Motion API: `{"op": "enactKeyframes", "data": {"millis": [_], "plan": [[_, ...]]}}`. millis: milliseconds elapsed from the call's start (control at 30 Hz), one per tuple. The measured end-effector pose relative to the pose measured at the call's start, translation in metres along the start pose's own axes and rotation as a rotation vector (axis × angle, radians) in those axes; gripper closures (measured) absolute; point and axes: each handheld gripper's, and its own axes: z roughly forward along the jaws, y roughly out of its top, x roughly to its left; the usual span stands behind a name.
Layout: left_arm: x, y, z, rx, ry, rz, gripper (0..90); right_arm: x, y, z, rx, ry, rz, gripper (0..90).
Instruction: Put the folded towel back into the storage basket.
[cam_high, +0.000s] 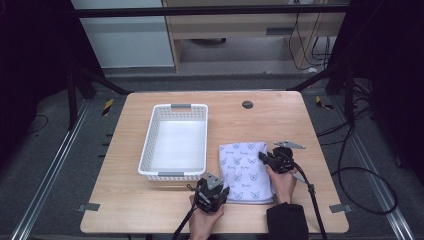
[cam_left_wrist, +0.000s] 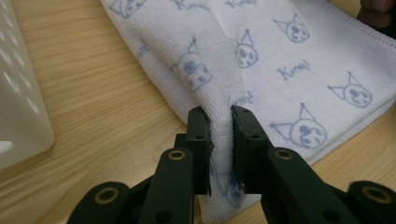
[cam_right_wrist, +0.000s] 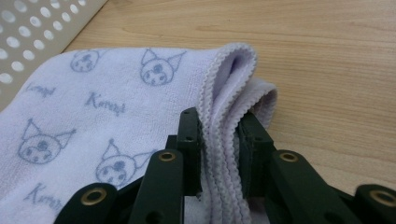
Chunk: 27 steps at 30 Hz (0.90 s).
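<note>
Folded white towel with blue cartoon print lies flat on the wooden table, just right of the white perforated basket; left gripper at the towel's near-left corner, jaws pressed onto a raised ridge of cloth; right gripper at the towel's right edge, jaws pinching the stacked hemmed layers; both hands low at the table's near side.

Folded white towel with blue cartoon faces, flat on table, beside basket.
</note>
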Motion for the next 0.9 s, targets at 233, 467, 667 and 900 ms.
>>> {"op": "enactKeyframes", "data": {"millis": [233, 467, 667, 900], "plan": [[0.0, 0.001, -0.003, -0.04, 0.005, 0.007, 79.9, -0.001, 0.004, -0.005, -0.008, 0.013, 0.011, 75.6], [-0.001, 0.004, -0.01, -0.071, 0.001, 0.018, 80.4, 0.005, 0.01, -0.019, -0.047, 0.019, -0.007, 75.9], [-0.003, 0.009, -0.02, -0.1, -0.005, 0.029, 80.5, 0.014, 0.017, -0.035, -0.086, 0.023, -0.043, 76.0], [-0.002, 0.017, -0.036, -0.139, -0.004, 0.038, 80.6, 0.021, 0.021, -0.053, -0.144, 0.041, -0.057, 76.0]]}}
